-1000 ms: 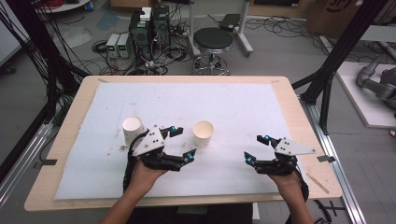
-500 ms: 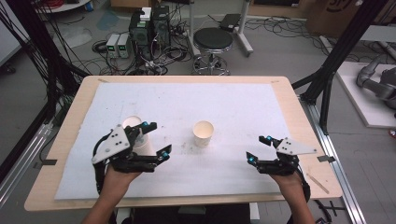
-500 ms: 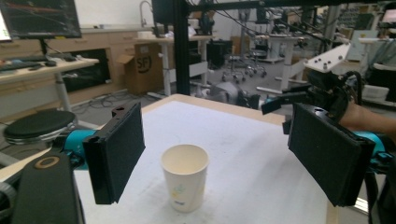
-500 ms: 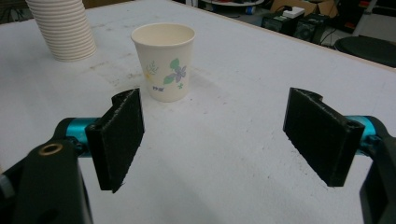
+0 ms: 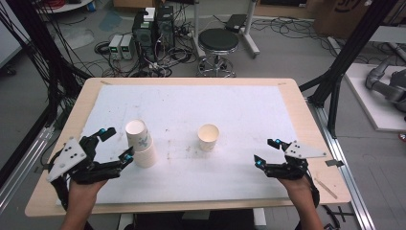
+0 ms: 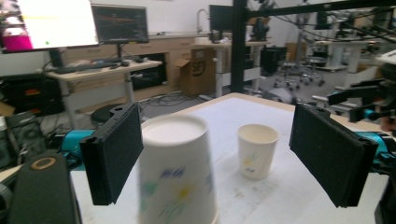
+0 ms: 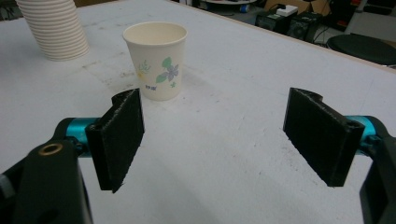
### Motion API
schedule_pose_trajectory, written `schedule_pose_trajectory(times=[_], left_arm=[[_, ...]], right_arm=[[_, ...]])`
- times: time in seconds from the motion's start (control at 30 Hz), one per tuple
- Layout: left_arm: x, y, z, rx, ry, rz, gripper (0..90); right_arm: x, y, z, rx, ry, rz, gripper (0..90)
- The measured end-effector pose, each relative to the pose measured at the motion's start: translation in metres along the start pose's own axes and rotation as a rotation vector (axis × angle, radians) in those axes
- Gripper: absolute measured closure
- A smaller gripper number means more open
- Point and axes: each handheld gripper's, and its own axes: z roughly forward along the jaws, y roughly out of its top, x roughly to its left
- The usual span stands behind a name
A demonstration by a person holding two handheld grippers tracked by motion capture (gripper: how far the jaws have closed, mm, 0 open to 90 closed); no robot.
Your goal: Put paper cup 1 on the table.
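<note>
Straddling the cup stack at near left of the worktop, left claw has jaws apart, pads either side of the top cup, not touching as far as the left gripper view shows. Stack stands upright, blurred in that view. Single cup stands alone mid-worktop, mouth up, well apart from the stack. Right claw hovers at near right, jaws apart, holding nothing, pointed toward the single cup. Judgement: one cup set out; next cup not yet gripped, most of the stack left.
</note>
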Motion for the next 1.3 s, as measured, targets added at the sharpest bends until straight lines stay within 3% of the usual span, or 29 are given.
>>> schedule_pose_trajectory(times=[0.27,1.3], left_arm=[[0.011,-0.014,-0.013,0.000,0.046,-0.038,16.9],[0.009,-0.021,-0.004,0.024,0.023,-0.042,16.8]], right_arm=[[0.002,0.000,-0.002,0.005,-0.007,0.008,21.1],[0.001,0.003,0.002,0.013,-0.010,0.005,21.1]])
